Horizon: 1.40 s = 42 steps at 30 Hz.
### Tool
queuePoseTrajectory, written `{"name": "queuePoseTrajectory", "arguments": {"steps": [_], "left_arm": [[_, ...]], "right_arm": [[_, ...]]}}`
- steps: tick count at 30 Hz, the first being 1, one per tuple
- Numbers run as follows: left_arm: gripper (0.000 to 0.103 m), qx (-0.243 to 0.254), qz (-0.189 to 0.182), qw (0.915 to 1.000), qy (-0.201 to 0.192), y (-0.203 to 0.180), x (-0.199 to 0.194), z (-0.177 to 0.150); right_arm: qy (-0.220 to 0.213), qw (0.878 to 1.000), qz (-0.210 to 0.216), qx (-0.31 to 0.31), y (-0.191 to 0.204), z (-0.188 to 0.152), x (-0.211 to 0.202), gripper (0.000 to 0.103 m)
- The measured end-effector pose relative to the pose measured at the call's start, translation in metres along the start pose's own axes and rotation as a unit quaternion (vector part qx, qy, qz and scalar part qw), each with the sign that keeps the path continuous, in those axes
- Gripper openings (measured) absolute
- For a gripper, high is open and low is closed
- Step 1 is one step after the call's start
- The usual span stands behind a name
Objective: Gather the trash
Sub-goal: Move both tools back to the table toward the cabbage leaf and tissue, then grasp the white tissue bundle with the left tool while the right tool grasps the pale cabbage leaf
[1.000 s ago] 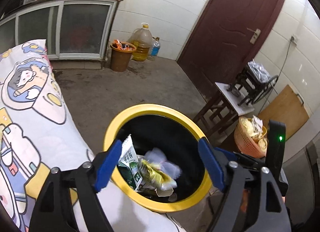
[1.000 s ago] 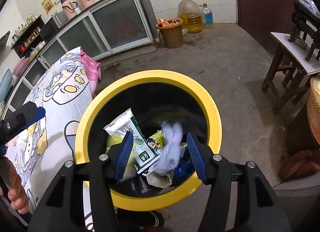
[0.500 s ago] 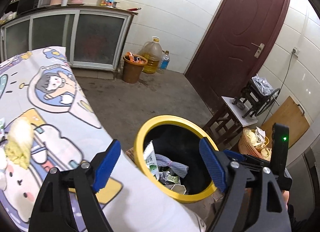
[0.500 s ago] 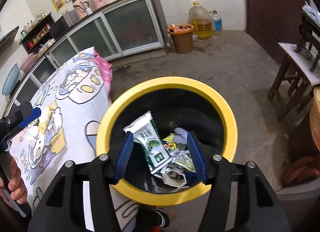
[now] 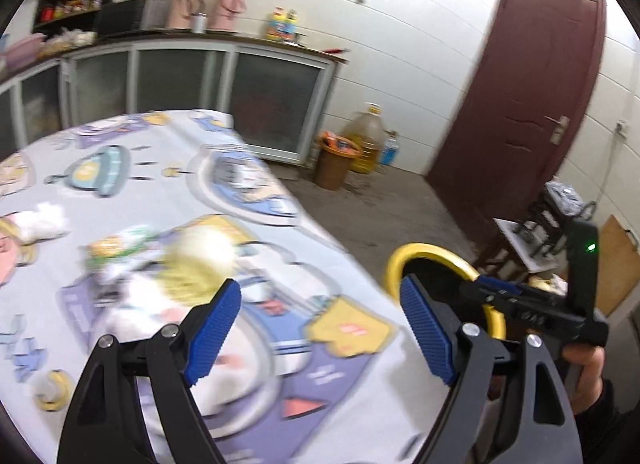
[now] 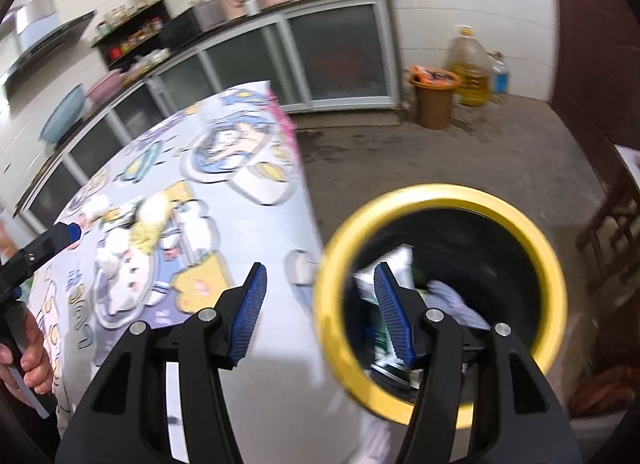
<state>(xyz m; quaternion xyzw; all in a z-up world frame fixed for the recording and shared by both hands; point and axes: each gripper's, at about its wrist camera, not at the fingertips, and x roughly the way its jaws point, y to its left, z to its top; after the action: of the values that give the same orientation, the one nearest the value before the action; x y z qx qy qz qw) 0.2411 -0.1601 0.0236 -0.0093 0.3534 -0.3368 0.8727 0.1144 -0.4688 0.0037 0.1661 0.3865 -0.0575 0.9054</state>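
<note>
Crumpled trash point(image 5: 200, 260), a pale yellow wad among blurred white scraps and wrappers, lies on the table point(image 5: 132, 192) under its cartoon-print cloth, well apart from the yellow-rimmed bin point(image 6: 440, 192) standing on the floor just beside the table's edge. In the bin, a green-and-white carton point(image 6: 400, 264) and a bluish rag point(image 6: 452, 296) already rest among other wrappers. Your left claw point(image 5: 320, 328) hangs over the table nearer the bin than the trash, its blue pads spread wide with nothing between them. Your right claw point(image 6: 318, 312) straddles the line where table meets bin, one pad over the cloth, the other over the bin's rim, parted and empty. Beyond the bin, against the tiled wall, stand a brown bucket point(image 6: 434, 100), a large oil jug point(image 6: 470, 68) and a small blue bottle point(image 6: 499, 78); a dark red door point(image 5: 520, 96) closes the corner.
</note>
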Motion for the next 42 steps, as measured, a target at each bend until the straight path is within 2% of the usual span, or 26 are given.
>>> {"name": "queuePoseTrajectory", "arguments": {"steps": [5, 9, 15, 21, 24, 31, 38, 42], "left_arm": [[0.081, -0.017, 0.067, 0.9975, -0.015, 0.066, -0.035, -0.007], [0.081, -0.041, 0.118, 0.9920, -0.022, 0.119, -0.057, -0.013], [0.081, -0.062, 0.165, 0.9839, -0.026, 0.176, -0.077, -0.020], [0.081, -0.054, 0.206, 0.9770, -0.016, 0.218, -0.070, -0.008], [0.081, -0.034, 0.215, 0.9760, -0.012, 0.229, -0.060, 0.004], [0.083, -0.016, 0.201, 0.9795, 0.006, 0.253, -0.027, 0.033], [0.083, -0.036, 0.198, 0.9790, 0.031, 0.268, 0.020, 0.049], [0.083, -0.063, 0.192, 0.9787, 0.039, 0.278, 0.035, 0.053]], "right_arm": [[0.007, 0.998, 0.037, -0.049, 0.055, 0.010, 0.022, 0.054], [0.017, 0.994, 0.068, -0.086, 0.100, 0.013, 0.041, 0.054], [0.033, 0.988, 0.089, -0.122, 0.145, 0.016, 0.066, 0.054], [0.044, 0.983, 0.091, -0.155, 0.178, 0.020, 0.087, 0.054], [0.047, 0.981, 0.092, -0.165, 0.189, 0.025, 0.098, 0.054], [0.056, 0.978, 0.090, -0.177, 0.206, 0.032, 0.125, 0.054], [0.063, 0.977, 0.092, -0.181, 0.214, 0.037, 0.142, 0.055], [0.063, 0.977, 0.091, -0.184, 0.217, 0.041, 0.149, 0.064]]}}
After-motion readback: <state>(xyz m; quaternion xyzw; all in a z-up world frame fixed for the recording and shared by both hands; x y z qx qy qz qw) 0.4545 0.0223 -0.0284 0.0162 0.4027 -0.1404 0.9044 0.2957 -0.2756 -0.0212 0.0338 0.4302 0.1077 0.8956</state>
